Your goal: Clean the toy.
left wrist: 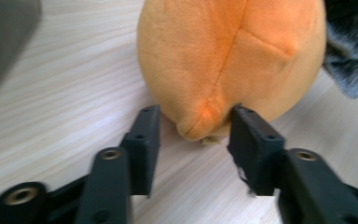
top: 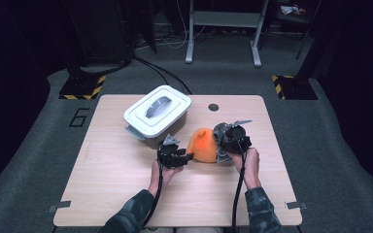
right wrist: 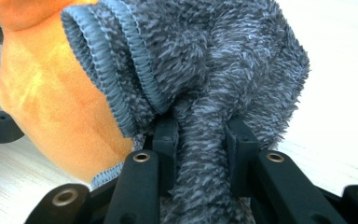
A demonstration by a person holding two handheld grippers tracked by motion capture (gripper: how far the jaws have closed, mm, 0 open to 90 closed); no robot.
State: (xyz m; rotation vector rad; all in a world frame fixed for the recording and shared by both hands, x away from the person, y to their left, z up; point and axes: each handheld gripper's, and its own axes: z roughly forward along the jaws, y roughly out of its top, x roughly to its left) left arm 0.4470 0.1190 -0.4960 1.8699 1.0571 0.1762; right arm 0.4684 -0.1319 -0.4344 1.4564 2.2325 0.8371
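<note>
An orange plush toy (top: 204, 144) lies mid-table with a grey fleece cloth (top: 219, 132) against its right side. In the left gripper view the plush (left wrist: 233, 56) looms close, and its seamed lower tip sits between the jaws of my left gripper (left wrist: 196, 126), which stand apart beside it without squeezing. In the high view my left gripper (top: 187, 158) is just left of the toy. My right gripper (right wrist: 200, 130) is shut on a bunched fold of the grey cloth (right wrist: 205, 70), with the orange plush (right wrist: 56, 102) to its left. From above, my right gripper (top: 222, 155) sits at the toy's right.
A white lidded box (top: 158, 114) with a grey handle stands at the back left of the wooden table (top: 126, 194), close behind my left hand; its wall (left wrist: 4, 37) shows at the upper left of the left gripper view. A round hole (top: 213, 107) lies near the far edge.
</note>
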